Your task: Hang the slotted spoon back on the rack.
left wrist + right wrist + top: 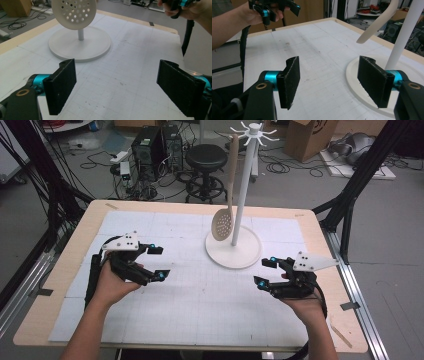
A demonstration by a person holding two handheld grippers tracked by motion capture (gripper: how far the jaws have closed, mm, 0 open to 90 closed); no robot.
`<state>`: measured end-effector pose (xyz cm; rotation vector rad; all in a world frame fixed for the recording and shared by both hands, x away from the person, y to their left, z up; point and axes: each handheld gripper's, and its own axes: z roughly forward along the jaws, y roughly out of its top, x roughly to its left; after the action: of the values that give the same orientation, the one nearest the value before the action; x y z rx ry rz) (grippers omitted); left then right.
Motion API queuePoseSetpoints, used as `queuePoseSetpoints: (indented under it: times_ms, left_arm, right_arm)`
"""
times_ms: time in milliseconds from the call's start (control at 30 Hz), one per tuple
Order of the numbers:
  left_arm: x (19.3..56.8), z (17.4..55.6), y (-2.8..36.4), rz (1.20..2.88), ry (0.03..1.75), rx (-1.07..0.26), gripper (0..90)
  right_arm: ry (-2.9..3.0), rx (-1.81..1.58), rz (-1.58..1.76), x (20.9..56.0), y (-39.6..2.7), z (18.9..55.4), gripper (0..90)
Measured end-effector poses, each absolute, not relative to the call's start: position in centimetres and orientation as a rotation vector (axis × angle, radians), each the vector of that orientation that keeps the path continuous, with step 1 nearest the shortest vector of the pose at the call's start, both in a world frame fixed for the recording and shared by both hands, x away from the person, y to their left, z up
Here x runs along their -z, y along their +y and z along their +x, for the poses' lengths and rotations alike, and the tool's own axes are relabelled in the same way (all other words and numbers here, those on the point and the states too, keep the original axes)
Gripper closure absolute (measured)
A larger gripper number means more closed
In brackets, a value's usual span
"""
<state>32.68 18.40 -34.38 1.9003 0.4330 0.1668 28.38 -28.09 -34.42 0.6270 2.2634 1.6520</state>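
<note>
Skimmer: beige perforated skimmer spoon hangs on our white round-based stand, near the tabletop's far edge.
Left fingers: we hold them wide apart, empty.
Right fingers: we hold them apart, empty.

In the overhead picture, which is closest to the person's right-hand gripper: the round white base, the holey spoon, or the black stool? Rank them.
From the right gripper:
1. Round white base, just up-left on the table.
2. Slotted spoon, hanging left of the pole.
3. Black stool, on the floor beyond the table.
</note>
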Motion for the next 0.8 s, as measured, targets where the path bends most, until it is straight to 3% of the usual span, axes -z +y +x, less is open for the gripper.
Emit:
queuePoseSetpoints:
  times_ms: [400, 567, 800]
  left_arm:
    - [34.5, 31.6, 20.0, 1.847, 0.446, -0.171, 6.7]
    - [34.6, 31.4, 20.9, 1.828, 0.447, -0.180, 6.0]
    - [35.0, 31.3, 20.9, 1.848, 0.463, -0.191, 6.0]
  right_arm:
    - [2.293, -1.633, 0.675, 35.3, -27.6, 28.9, 24.1]
    - [2.296, -1.620, 0.702, 35.5, -27.7, 29.0, 18.6]
    - [2.270, -1.627, 0.711, 35.5, -27.9, 29.0, 17.5]
